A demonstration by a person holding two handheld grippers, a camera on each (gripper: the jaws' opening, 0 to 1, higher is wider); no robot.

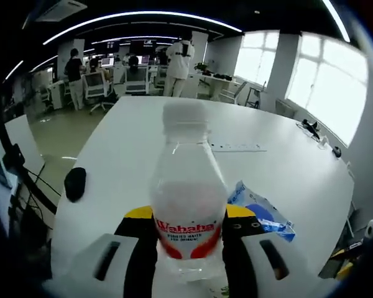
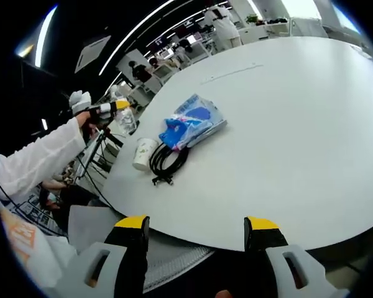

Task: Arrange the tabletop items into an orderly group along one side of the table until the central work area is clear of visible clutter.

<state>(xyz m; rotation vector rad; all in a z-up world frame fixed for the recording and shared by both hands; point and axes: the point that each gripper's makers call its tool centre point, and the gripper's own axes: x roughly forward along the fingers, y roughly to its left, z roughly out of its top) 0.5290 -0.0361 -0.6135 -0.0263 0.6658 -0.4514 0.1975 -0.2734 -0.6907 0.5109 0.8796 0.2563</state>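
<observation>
**Bottle in left tongs, right tongs idle at the worktop edge**

Left gripper view: the left tongs (image 1: 189,239) are closed on a clear plastic water bottle (image 1: 188,205) at lower centre of the frame, jaws pressing its labelled waist from both sides. Bottle stands upright, cap toward the top of the frame. Behind it, right of centre, a blue plastic packet (image 1: 261,214) lies on the white worktop (image 1: 149,143); a dark mouse-like object (image 1: 75,183) sits near the left edge.

Right gripper view: the right tongs (image 2: 199,233) stand wide open at the bottom of the frame, holding nothing, just off the worktop rim. Left of centre lie the blue packet (image 2: 191,124), a coiled black cable (image 2: 168,161) touching its lower end, and a paper cup (image 2: 144,153) on its side just beside the cable.

Handling, as I judge it: the bottle is light, smooth and a bit squashy (thin walls), so the waist grip suits. The cup crushes easily; take it gently by the rim. The cable is limp; pinch the whole coil. The packet is thin and slippery; take an edge.
</observation>
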